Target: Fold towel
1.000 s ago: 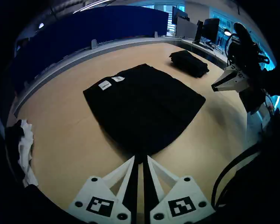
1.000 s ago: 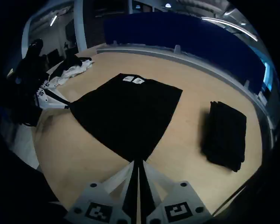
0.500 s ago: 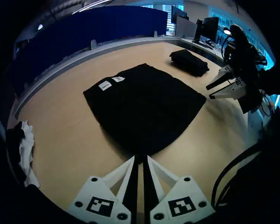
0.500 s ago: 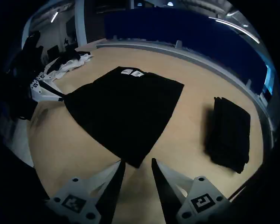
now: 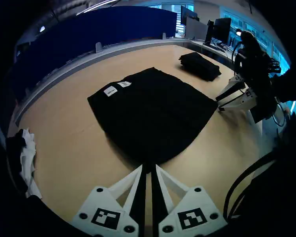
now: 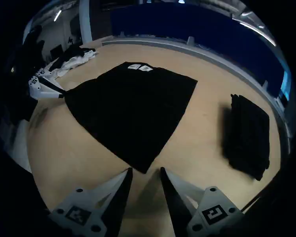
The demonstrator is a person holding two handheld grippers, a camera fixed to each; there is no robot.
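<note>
A: Any writing to read?

B: Two white labels sit at the far edge of the towel, but their print is too small to make out. Each gripper finger carries a black-and-white square marker, with no words on it.

A: Where is the towel?

B: It lies flat on the table, black, with one corner toward each gripper.

A: And the grippers?

B: The left gripper has its fingers pressed together on the near corner. The right gripper view shows the same from the side, the left gripper pinching that corner. The right gripper has its fingers apart, with the other corner just ahead of the tips and not held.

A: What else is around?

B: A folded dark stack lies well apart from the towel, and a white and dark cloth pile sits at the table's edge. A blue partition runs behind the table. Nothing lies on the towel.

A: Do the views differ?

B: The left gripper view takes in monitors and the right gripper beside the towel's corner, with a dark sleeve behind it.
</note>
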